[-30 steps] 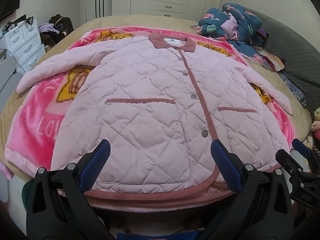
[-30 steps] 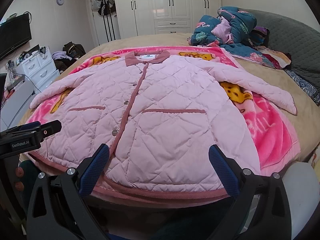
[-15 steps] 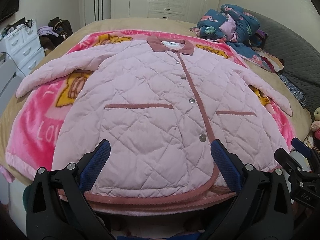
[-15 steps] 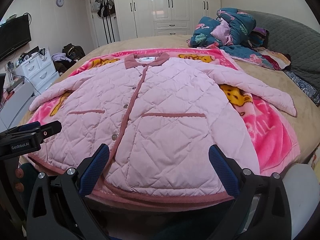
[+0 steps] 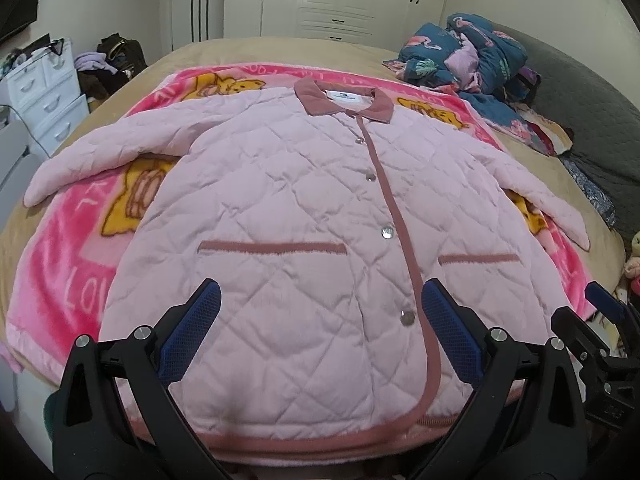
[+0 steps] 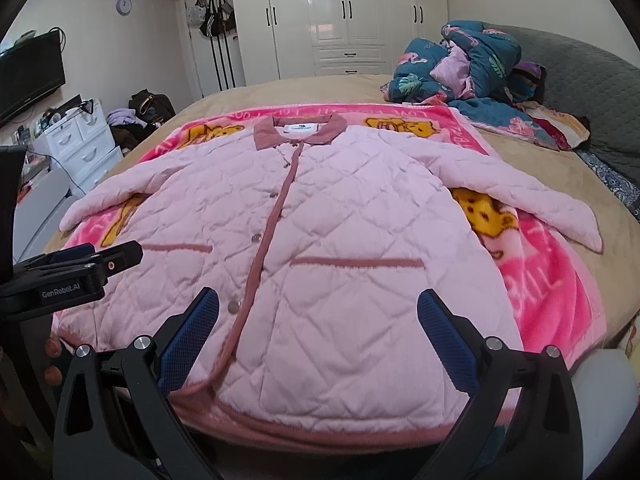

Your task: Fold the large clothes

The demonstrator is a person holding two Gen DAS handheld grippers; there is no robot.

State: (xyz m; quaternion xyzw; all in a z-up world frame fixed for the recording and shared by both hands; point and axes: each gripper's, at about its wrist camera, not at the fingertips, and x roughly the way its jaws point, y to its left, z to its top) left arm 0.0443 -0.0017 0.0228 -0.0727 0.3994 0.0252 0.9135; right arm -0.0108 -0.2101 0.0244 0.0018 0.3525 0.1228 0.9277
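Pink quilted button-front jacket (image 5: 288, 216) lies flat, front up, on a bright pink cartoon-print fleece blanket (image 5: 68, 264) on the tan-covered bed (image 6: 600, 284). Its long axis runs near to far: hem at the near bed edge, dusty-rose collar (image 5: 344, 100) pointing to the far wardrobes. Sleeves splay out left and right.

Left gripper (image 5: 320, 316) has its jaws wide apart, holding nothing, and hovers over the near hem on the left panel. Right gripper (image 6: 318, 318) is likewise wide and empty, over the right panel.

Risks, as a judgement:
- Padding is thick and springy, so a shallow pinch at the hem likely grabs only the top layer and the fold comes out skewed.
- The fleece sits right under the hem, so a deep bite could catch it and drag it along.
- The hem overhangs the near edge, so an uneven two-hand lift could slide the jacket off.
- The right sleeve cuff (image 6: 588, 232) reaches off the blanket and may trail.
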